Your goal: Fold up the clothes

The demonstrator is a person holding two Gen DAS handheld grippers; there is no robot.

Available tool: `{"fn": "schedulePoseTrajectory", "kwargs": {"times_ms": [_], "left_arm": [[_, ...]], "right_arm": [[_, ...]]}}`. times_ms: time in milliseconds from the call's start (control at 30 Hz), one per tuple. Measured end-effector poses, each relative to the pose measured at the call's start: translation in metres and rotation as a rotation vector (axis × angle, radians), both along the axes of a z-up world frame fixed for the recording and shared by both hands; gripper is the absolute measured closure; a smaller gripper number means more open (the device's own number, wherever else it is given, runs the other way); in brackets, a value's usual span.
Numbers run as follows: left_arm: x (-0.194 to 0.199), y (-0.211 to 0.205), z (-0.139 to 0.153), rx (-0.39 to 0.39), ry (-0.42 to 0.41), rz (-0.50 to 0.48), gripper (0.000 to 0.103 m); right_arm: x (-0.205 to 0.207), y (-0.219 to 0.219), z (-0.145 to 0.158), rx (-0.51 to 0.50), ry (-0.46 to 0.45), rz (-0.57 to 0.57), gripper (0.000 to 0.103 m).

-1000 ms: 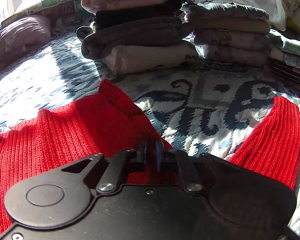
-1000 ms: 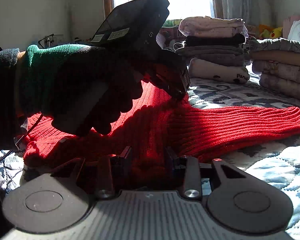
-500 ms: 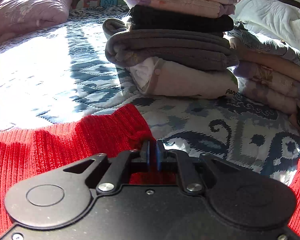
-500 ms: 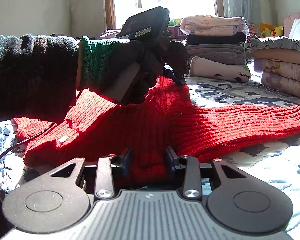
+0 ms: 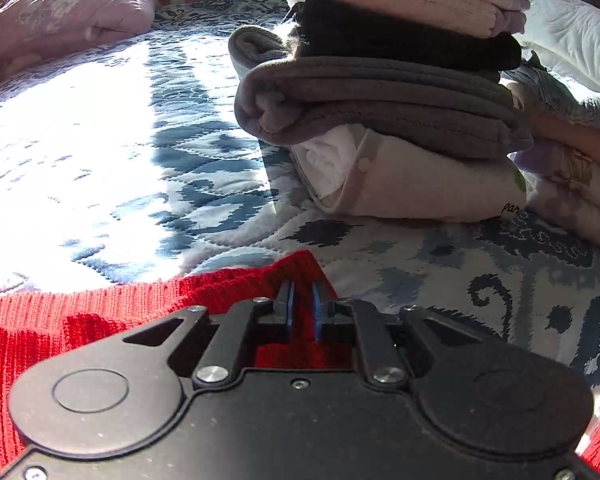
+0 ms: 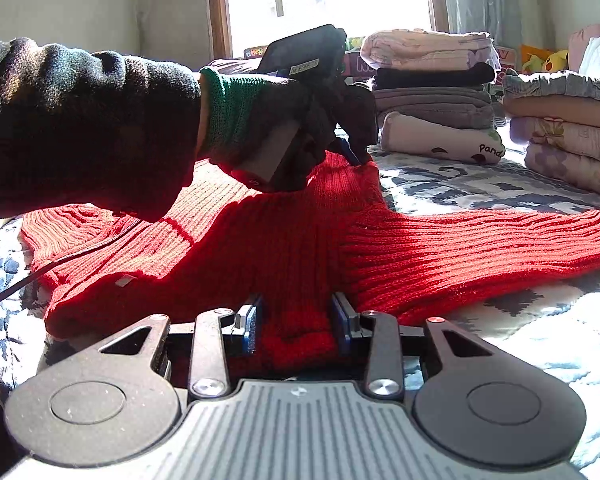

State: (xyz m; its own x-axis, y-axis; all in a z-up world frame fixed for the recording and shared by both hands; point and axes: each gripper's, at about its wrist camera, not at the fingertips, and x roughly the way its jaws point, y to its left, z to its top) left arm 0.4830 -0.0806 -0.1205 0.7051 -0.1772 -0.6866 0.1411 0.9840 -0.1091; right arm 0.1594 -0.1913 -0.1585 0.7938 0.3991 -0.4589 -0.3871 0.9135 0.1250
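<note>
Red ribbed knit sweater (image 6: 284,248) lies spread flat on the blue-and-white patterned quilt (image 5: 112,152) of the bed, one sleeve (image 6: 480,252) stretched out to the right. Far left in the right wrist view: dark sleeve (image 6: 80,128) of the person, then a gloved left hand (image 6: 268,120) with green cuff gripping the left claw (image 6: 354,156), whose tips sit on the far raised edge of the sweater. Left wrist view confirms it: left claw (image 5: 302,308) with blue pads nearly pressed together, pinching a fold of the red knit at the sweater's edge. Right claw (image 6: 296,324) is at the near hem, jaws spread, red fabric bunched between the pads but not squeezed as far as visible. Right of the left claw, a stack of folded clothes (image 6: 432,92) stands on the quilt: pale pink on top, black, grey, and a cream piece at the bottom. Further right, a second folded stack (image 6: 568,128), just beside the first. Pink pillow (image 5: 64,20) at the far left of the bed in the left wrist view.
</note>
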Motion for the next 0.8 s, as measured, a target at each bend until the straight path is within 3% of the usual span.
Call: {"fn": "schedulePoseTrajectory", "kwargs": {"times_ms": [167, 367, 500, 567, 633, 700, 800], "left_arm": [[-0.021, 0.030, 0.032, -0.117, -0.084, 0.024, 0.087], [-0.074, 0.075, 0.034, -0.076, -0.093, 0.058, 0.082], [-0.066, 0.088, 0.012, -0.076, -0.020, 0.104, 0.078], [-0.052, 0.074, 0.001, -0.017, 0.006, 0.073, 0.074], [-0.045, 0.057, 0.005, 0.100, -0.050, 0.066, 0.076], [-0.046, 0.053, 0.012, 0.036, -0.085, 0.034, 0.076], [-0.030, 0.036, -0.011, 0.135, -0.041, -0.001, 0.074]], "right_arm": [[0.000, 0.000, 0.000, -0.002, -0.002, 0.001, 0.065], [0.001, -0.003, 0.004, 0.020, 0.016, -0.001, 0.065], [-0.002, -0.001, 0.004, 0.009, 0.008, -0.003, 0.065], [-0.003, -0.002, 0.003, 0.010, 0.002, -0.002, 0.065], [-0.004, -0.002, 0.002, 0.013, -0.003, -0.001, 0.065], [-0.003, -0.002, 0.002, 0.015, -0.003, 0.001, 0.065], [-0.001, -0.002, 0.000, 0.019, -0.006, 0.007, 0.064]]}}
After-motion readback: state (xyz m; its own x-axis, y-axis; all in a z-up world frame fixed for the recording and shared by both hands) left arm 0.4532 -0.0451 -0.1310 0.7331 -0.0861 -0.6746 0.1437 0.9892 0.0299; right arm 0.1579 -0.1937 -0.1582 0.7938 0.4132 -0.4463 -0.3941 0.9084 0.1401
